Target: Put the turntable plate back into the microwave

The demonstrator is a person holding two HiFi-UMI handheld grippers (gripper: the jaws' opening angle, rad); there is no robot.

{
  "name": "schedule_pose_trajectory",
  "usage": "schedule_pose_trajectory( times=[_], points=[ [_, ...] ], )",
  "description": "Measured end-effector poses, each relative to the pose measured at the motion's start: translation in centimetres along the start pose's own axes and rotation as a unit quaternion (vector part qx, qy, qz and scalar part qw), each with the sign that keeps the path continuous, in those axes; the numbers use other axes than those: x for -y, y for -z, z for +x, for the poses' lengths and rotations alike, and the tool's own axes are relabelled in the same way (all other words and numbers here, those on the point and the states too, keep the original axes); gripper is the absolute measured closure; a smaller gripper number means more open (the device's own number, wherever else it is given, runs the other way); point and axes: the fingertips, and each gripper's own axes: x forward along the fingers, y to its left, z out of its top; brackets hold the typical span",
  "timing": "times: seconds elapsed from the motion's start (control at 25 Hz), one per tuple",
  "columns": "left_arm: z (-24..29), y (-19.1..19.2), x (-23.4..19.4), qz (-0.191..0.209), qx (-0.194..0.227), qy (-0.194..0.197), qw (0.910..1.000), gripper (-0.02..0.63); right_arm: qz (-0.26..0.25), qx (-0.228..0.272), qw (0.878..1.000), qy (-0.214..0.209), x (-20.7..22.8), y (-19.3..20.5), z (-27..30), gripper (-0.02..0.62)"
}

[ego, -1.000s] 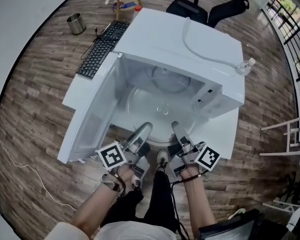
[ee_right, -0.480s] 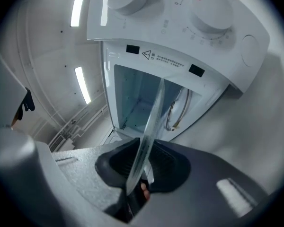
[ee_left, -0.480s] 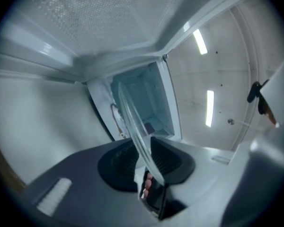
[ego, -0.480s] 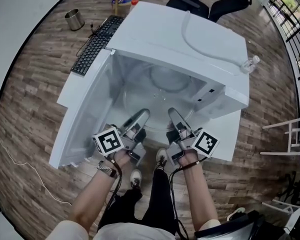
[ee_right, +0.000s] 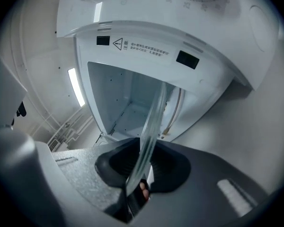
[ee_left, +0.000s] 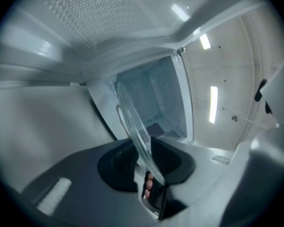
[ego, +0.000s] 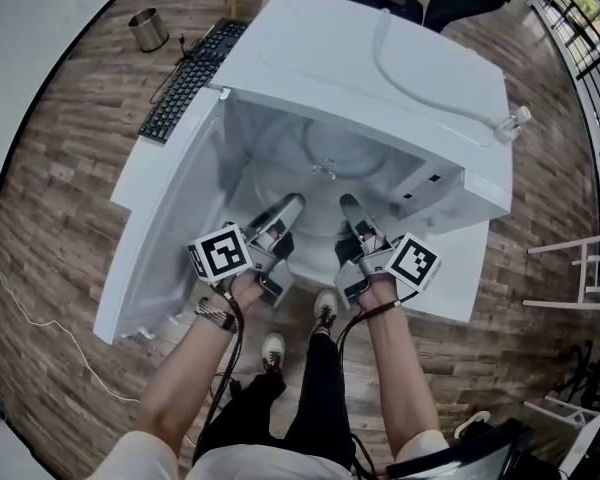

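Observation:
The clear glass turntable plate [ego: 321, 182] lies partly inside the white microwave [ego: 380, 58], whose door [ego: 165, 228] hangs open to the left. My left gripper [ego: 290, 206] holds the plate's near rim on the left and my right gripper [ego: 348, 206] holds it on the right. In the left gripper view the plate's edge [ee_left: 132, 122] runs between the black pads [ee_left: 120, 162] of the left gripper [ee_left: 144, 162], whose jaws are opening. In the right gripper view the rim [ee_right: 154, 122] sits between the pads of the right gripper [ee_right: 141, 167], and the cavity lies straight ahead.
The microwave stands on a white table [ego: 460, 288] over a wood floor. A black keyboard [ego: 185, 83] lies at the table's far left, with a metal bin [ego: 147, 28] beyond it. A clear bottle-like object [ego: 510, 126] sits on the microwave's right corner. My feet [ego: 325, 308] are below the table edge.
Both grippers have moved forward together, carrying the plate from the cavity's mouth deeper into the microwave. The plate's hub now sits further in.

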Motion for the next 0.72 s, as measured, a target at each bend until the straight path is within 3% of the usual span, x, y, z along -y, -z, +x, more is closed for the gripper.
schedule_pose_trajectory(
  times=[0.48,0.72],
  points=[
    [0.0,0.2,-1.5,-0.003,-0.006,-0.022,0.9997,0.512,0.025,0.005,0.999,0.02,1.7,0.6,0.2,0.531],
    [0.1,0.4,-1.7,-0.023,0.003,-0.013,0.9996,0.517,0.026,0.001,0.999,0.022,2.2,0.7,0.3,0.531]
  ],
)
